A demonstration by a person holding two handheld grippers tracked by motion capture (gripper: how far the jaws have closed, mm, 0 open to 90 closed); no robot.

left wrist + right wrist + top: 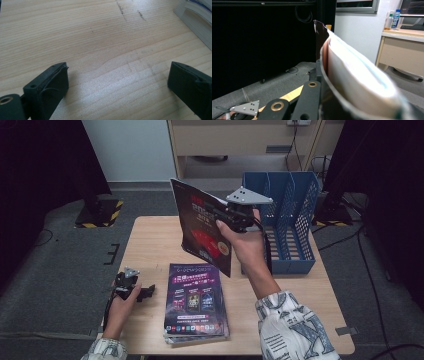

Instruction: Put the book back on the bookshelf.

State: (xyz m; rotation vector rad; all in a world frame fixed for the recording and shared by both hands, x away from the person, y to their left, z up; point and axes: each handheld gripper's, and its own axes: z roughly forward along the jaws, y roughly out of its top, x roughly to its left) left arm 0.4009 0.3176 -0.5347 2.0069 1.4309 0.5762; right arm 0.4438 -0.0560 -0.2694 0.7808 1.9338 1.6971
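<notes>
My right gripper (220, 214) is shut on a dark magazine (202, 227) with red print, held upright above the table's middle, just left of the blue rack. In the right gripper view the magazine's white page edges (357, 75) bulge up between the jaws, with its dark cover toward the left. A stack of magazines (195, 302) with a purple cover lies flat near the table's front edge. My left gripper (148, 293) rests low on the table left of that stack; its jaws stand wide apart over bare wood (112, 67), and the stack's page edges (197, 20) show at the upper right.
A blue perforated file rack (287, 220) stands at the table's back right. The light wooden table (150, 245) has bare room at its left and back. Black stands and cables sit on the grey floor around it; a beige desk is behind.
</notes>
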